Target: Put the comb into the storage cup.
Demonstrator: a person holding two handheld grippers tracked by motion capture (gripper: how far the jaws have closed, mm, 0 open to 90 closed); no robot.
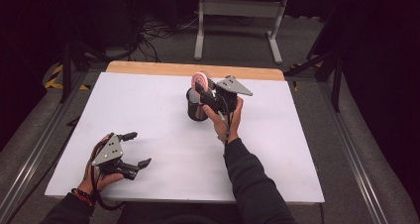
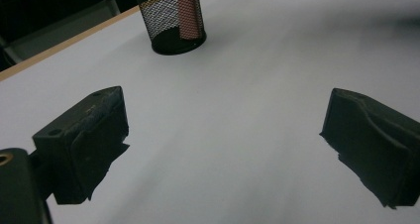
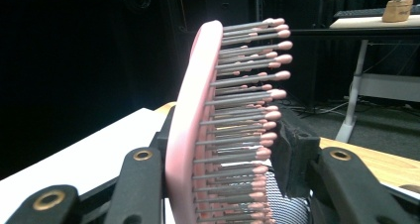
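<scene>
Entry: your right hand-held gripper (image 3: 225,184) has the pink hairbrush (image 3: 198,115) between its jaws, head up, one jaw on the smooth pink back and the other against the tips of the bristles (image 3: 247,112). The jaws stand narrow, about the depth of the brush head; whether the pads are pressing or have just come off, I cannot tell from this angle.

The brush stands with its lower end down in the black mesh cup (image 1: 196,107), directly beneath that gripper and just ahead of your right hand (image 1: 225,120). The cup sits upright on the white tabletop (image 1: 163,130).

Handling judgement: the brush looks light, with a stiff plastic body. The back is glossy and gently curved, so it is likely slippery under a pad. The bristles are thin pins with rounded tips (they will flex and give a springy, uncertain hold). Better to take hold across the two edges of the head, or lower on the handle where it is solid, than bristle-to-back.

The mesh cup looks light as well and could tip or lift with the brush if it catches on the wire.

Your left hand-held gripper (image 1: 131,152) rests well apart, near your side of the tabletop, jaws spread wide with nothing between them.
</scene>
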